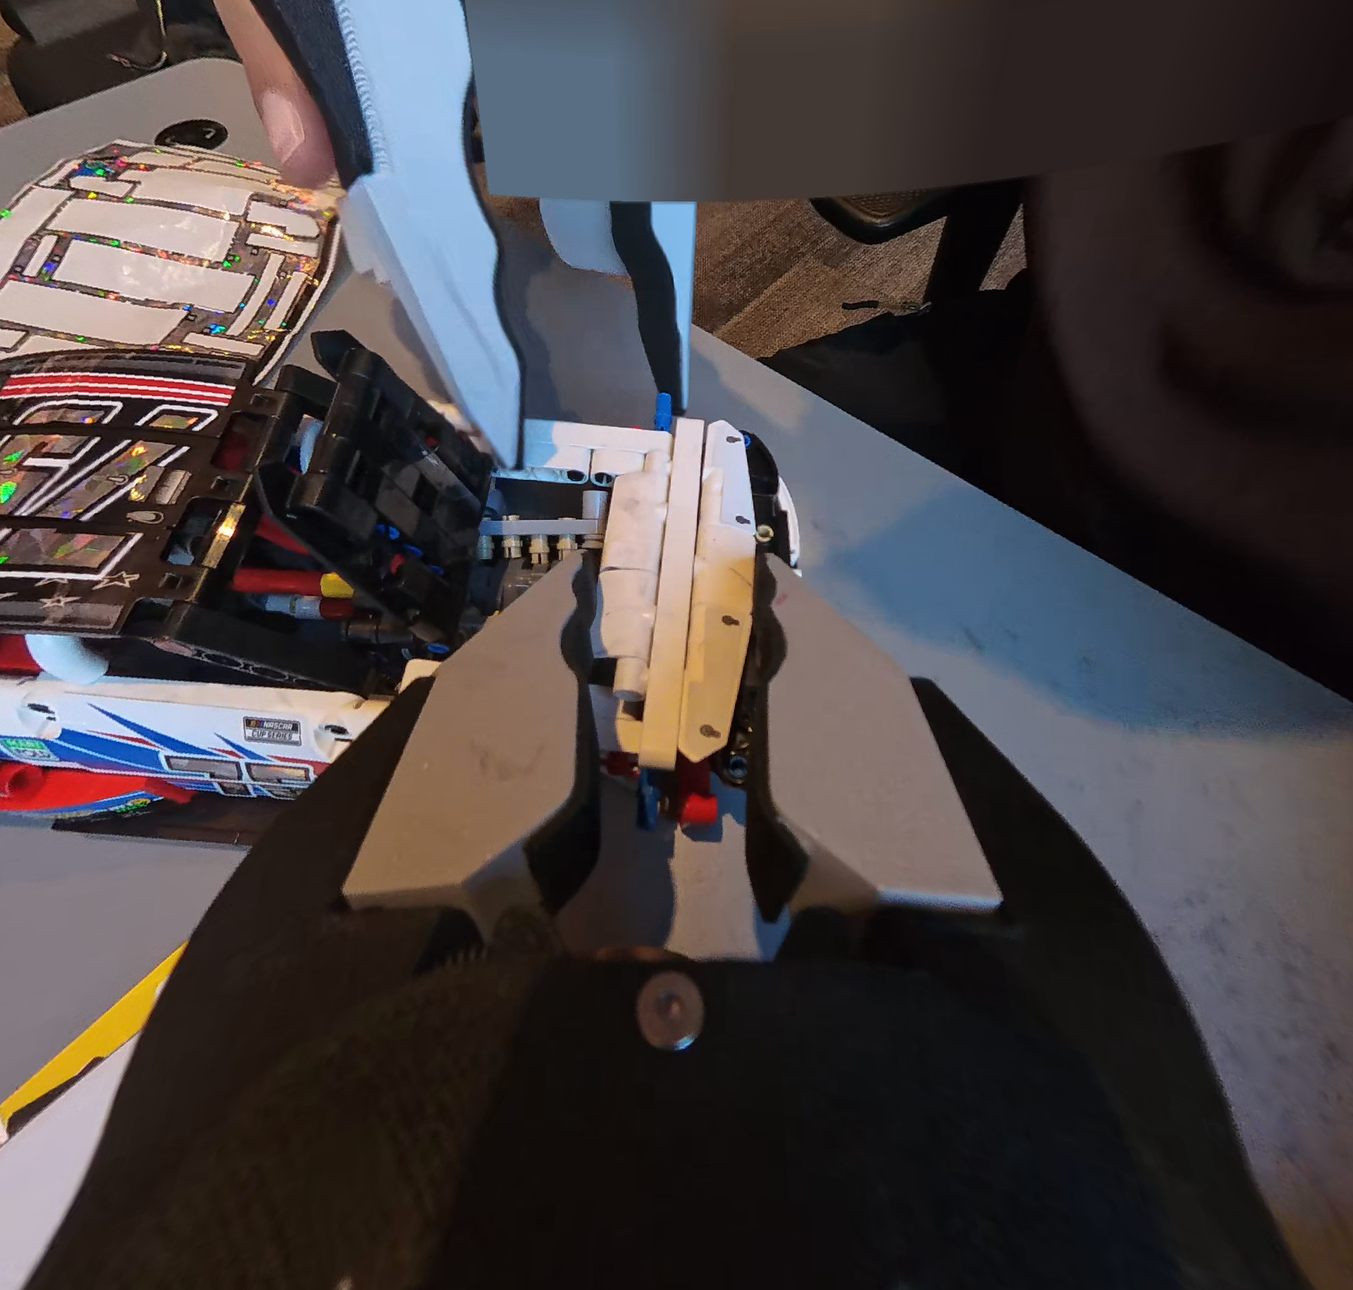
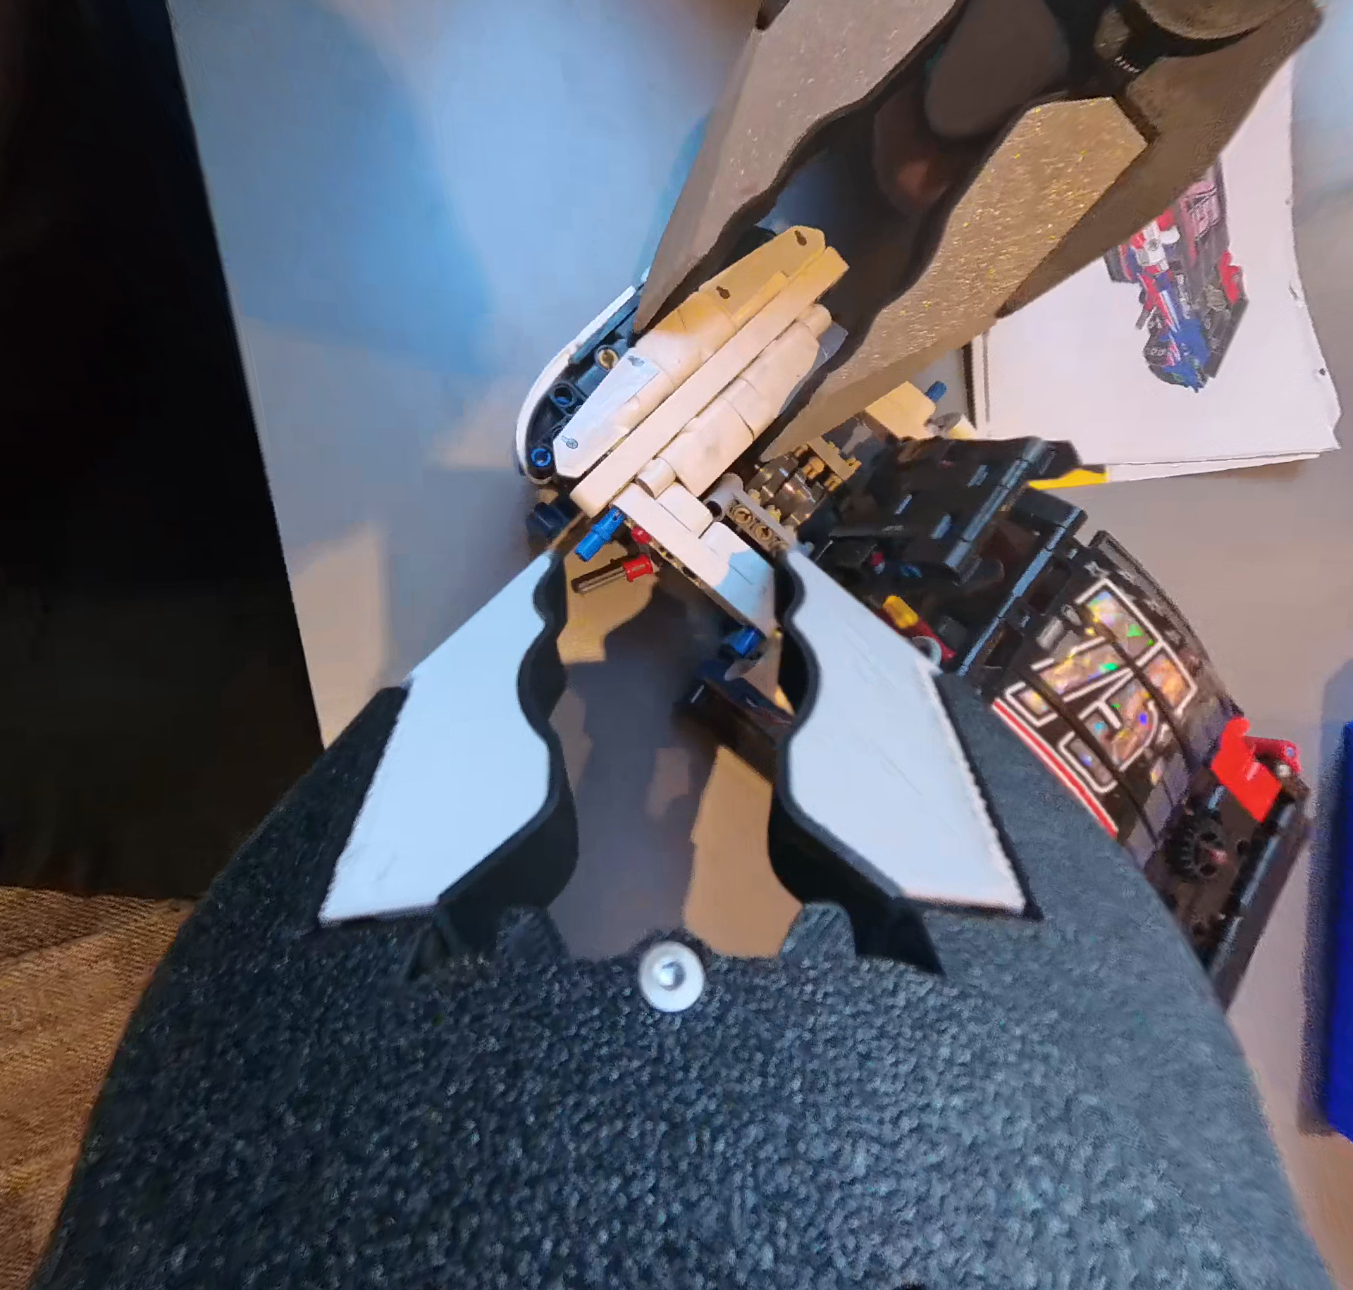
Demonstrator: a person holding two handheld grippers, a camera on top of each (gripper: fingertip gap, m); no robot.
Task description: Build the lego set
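The Lego car (image 1: 220,523), black with shiny stickers and red and white sides, lies on the grey table (image 1: 1025,669). My left gripper (image 1: 673,574) is shut on the white front-end assembly (image 1: 688,596) at the car's nose, one grey finger on each side. It also shows in the right wrist view (image 2: 747,332), clamped on the same white assembly (image 2: 703,391). My right gripper (image 2: 666,559) is open. Its white fingers (image 2: 864,728) straddle the near end of the white assembly, beside a blue pin (image 2: 597,530) and a red pin (image 2: 633,570). It enters the left wrist view from above (image 1: 593,428).
A sticker sheet (image 1: 146,252) lies behind the car. A printed instruction page (image 2: 1171,347) lies past the car in the right wrist view. The table edge (image 1: 952,479) runs close to the nose. A blue object (image 2: 1329,962) sits at the right. A person's hand (image 1: 285,106) holds the right gripper. My hands' fingertips stand some 5 cm from each other.
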